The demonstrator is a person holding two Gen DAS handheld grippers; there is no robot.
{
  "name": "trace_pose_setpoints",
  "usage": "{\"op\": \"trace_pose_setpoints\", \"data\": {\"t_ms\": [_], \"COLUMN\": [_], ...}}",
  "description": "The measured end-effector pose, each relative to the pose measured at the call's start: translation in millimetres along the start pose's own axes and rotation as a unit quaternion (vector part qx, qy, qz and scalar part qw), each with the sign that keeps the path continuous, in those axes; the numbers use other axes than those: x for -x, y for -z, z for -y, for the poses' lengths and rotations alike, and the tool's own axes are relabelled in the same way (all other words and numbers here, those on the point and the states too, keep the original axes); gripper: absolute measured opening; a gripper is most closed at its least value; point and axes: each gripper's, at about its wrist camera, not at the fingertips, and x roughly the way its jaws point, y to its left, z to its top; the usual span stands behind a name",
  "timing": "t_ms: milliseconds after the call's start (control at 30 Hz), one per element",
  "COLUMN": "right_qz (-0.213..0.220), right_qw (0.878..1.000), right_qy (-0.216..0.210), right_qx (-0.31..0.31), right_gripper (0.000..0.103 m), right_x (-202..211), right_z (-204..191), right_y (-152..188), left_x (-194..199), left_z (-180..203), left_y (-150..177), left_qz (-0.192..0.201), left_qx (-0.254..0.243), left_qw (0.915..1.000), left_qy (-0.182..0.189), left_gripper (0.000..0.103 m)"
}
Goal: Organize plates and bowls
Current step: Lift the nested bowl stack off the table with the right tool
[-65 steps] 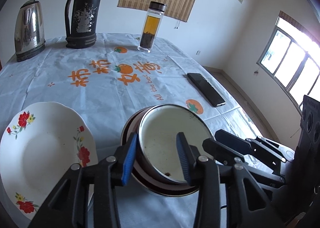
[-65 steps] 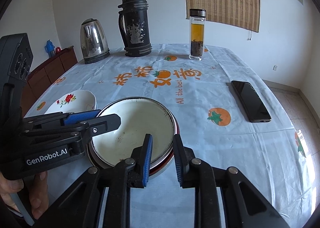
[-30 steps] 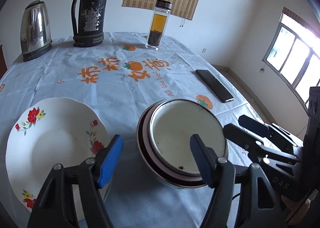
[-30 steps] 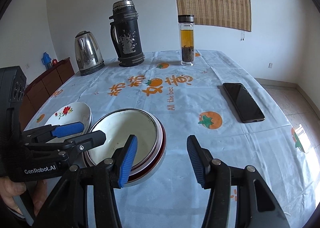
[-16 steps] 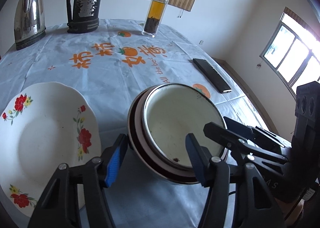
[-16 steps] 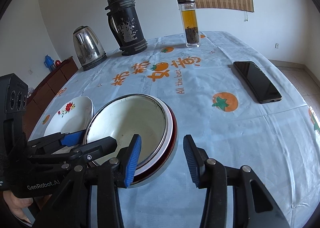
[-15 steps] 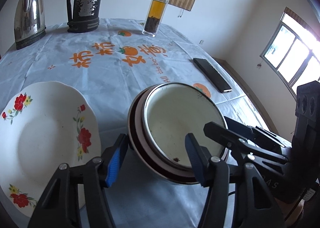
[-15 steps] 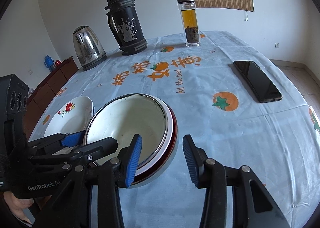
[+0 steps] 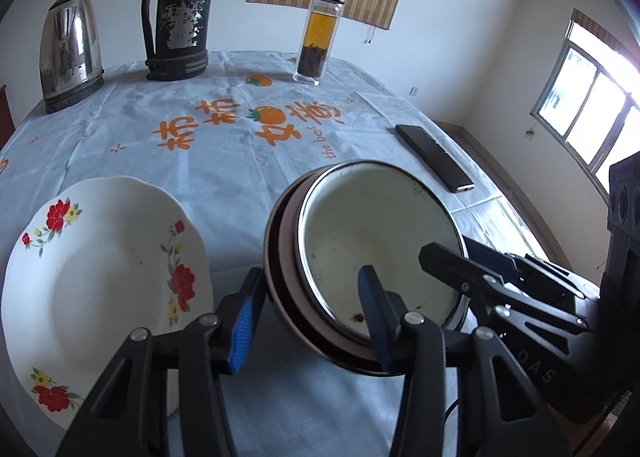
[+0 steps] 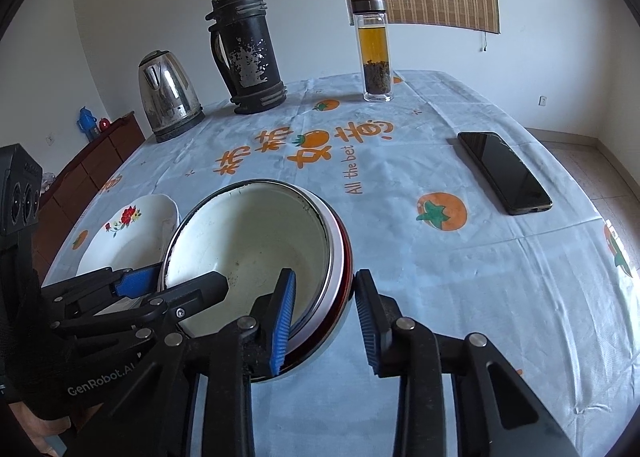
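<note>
While both claws close in on it, the stack of round bowls, a cream enamel one nested in red-rimmed ones, sits near the front of the table with the pale blue tablecloth printed with oranges. The left gripper has the near rim between its blue pads, not yet pinched. The right gripper straddles the right rim the same way, not yet squeezing. Just left of the bowls lies a white plate with red flowers. Farther back stand a shiny steel kettle, a tall black flask and a glass bottle of tea. A black phone lies to the right.
</note>
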Motion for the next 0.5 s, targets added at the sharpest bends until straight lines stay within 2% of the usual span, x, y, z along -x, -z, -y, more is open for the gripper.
{"op": "trace_pose_setpoints", "data": {"t_ms": [500], "right_qz": [0.01], "right_qw": [1.0], "right_qy": [-0.003], "right_qx": [0.009], "right_gripper": [0.033], "right_x": [16], "right_z": [-6], "right_y": [-9], "left_x": [13], "left_z": [1], "left_y": [-2], "left_qz": [0.011], "left_qx": [0.005], "left_qw": [0.9999], "left_qy": [0.002], "left_gripper": [0.046]}}
